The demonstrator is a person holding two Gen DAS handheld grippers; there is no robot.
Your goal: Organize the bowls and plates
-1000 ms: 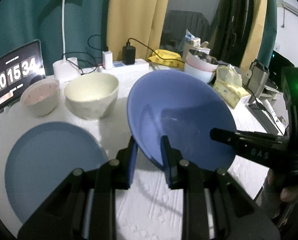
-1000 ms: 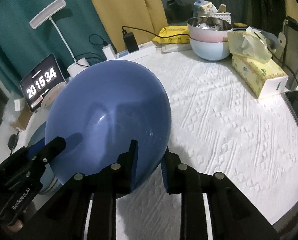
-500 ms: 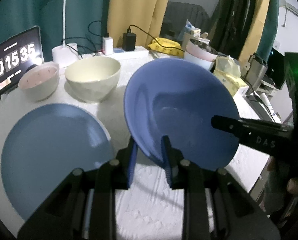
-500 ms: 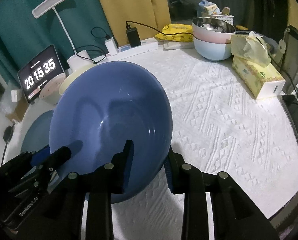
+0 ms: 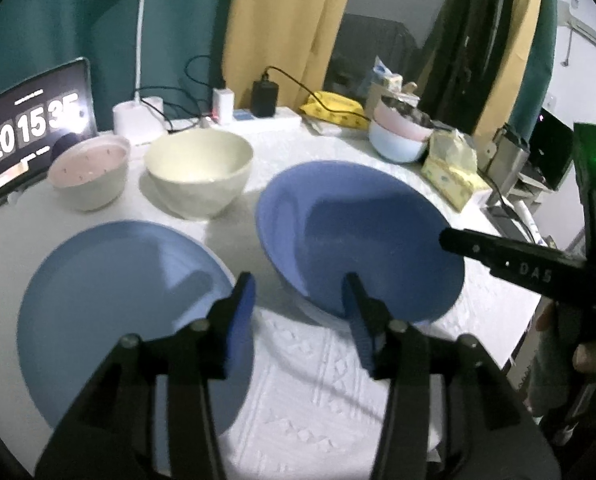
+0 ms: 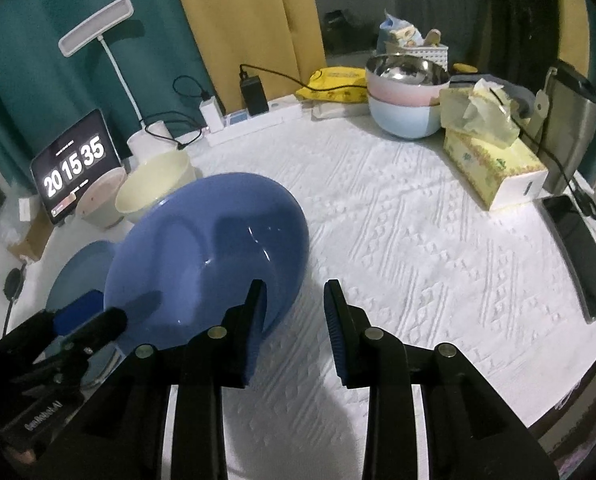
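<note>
Resting on white tablecloth (image 6: 438, 240), blue bowl (image 5: 354, 236) is flanked by both claws. Left gripper (image 5: 298, 300) is seen opening, near rim between its fingers, unpressed. Right gripper (image 6: 294, 304) is parted, rim loosely straddled. Blue plate (image 5: 114, 300) lies just left.

tablet clock (image 6: 75, 163) "20 15 35", tongs (image 5: 534, 270) "DAS"

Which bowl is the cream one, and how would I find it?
Start at the clock screen at the table's back left. Two bowls stand in front of it. The cream bowl is the bigger, plain pale-yellow one, right of the small pink speckled bowl and behind the blue plate.
</note>
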